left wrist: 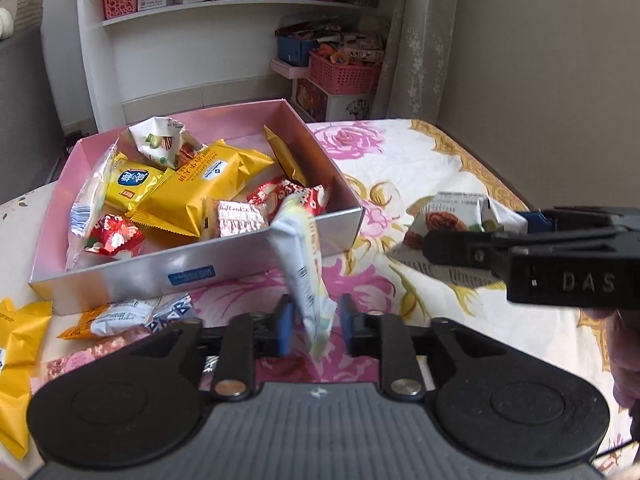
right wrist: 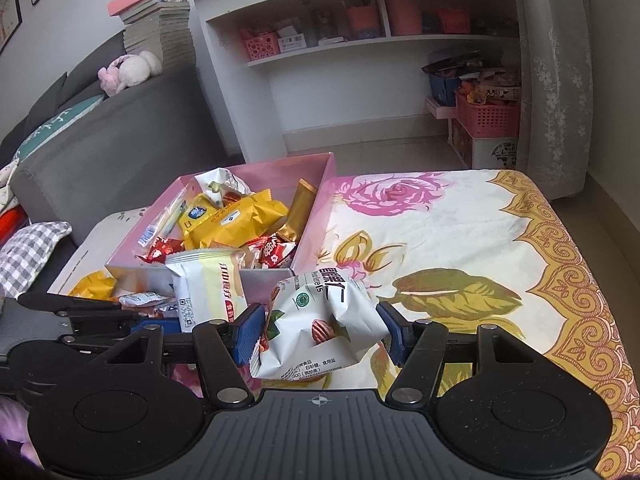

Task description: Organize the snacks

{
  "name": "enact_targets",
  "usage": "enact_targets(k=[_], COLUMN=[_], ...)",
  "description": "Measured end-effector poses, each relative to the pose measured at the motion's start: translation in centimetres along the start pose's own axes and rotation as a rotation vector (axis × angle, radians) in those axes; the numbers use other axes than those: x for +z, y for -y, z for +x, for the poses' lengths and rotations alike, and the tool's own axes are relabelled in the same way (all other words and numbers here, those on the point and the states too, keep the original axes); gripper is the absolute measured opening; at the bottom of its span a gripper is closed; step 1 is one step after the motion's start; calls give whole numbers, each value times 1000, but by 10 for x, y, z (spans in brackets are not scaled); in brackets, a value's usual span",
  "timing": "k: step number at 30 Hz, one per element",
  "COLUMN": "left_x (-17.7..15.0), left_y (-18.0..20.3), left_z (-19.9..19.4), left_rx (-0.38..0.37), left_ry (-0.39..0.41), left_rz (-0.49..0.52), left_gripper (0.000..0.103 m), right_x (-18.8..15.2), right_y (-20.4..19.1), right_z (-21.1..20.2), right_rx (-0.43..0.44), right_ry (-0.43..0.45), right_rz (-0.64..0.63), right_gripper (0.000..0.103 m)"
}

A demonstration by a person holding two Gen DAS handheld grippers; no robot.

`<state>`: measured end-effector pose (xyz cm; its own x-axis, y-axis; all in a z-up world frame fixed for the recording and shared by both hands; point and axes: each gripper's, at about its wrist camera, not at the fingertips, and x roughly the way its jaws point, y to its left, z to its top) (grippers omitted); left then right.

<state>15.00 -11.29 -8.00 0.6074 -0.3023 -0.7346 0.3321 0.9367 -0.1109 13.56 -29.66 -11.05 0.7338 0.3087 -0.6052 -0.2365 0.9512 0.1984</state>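
Left gripper [left wrist: 314,330]: jaws parted, white-and-yellow plastic snack packet [left wrist: 302,264] between its pads, not pinched.
Right gripper [right wrist: 322,330]: clamped on crumpled white nut packet [right wrist: 324,320].
Box: pink cardboard box [left wrist: 316,136] of snacks at 11 o'clock on floral tablecloth [left wrist: 440,152].

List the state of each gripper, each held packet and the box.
left gripper: open, pads off the packet between them
white-yellow packet: upright, leaning on the box front
right gripper: shut on the nut packet
nut packet: crumpled, lifted
pink box: lidless, holding snacks
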Motion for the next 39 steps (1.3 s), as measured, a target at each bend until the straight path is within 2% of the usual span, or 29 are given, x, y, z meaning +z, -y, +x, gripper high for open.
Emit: enact_targets(k=[4,6,8,20,28,36,39], left_x=[5,7,7,18,32,29,26], left_y=[0,-1,-1,-1,-37,-75,-84], left_z=[11,12,10,-29,-46,-44,-40], left_rx=[32,42,30,41,110,188,195], left_ry=[-2,-3,1,43,84,118,140], left_rz=[-38,-50,-60,60,42,14,6], left_gripper=[25,12,11,11,11,11,11], right_x=[-1,-1,0,16,34,45,46], right_y=[0,0,-1,-20,-37,-45,-50], right_z=[3,4,4,-3,2,23,34], right_rx=[-3,-3,-1,27,46,49,46], right_ry=[-9,-10,-8,43,84,93,88], right_rz=[1,2,2,1,26,81,89], right_gripper=[61,61,61,61,61,61,61])
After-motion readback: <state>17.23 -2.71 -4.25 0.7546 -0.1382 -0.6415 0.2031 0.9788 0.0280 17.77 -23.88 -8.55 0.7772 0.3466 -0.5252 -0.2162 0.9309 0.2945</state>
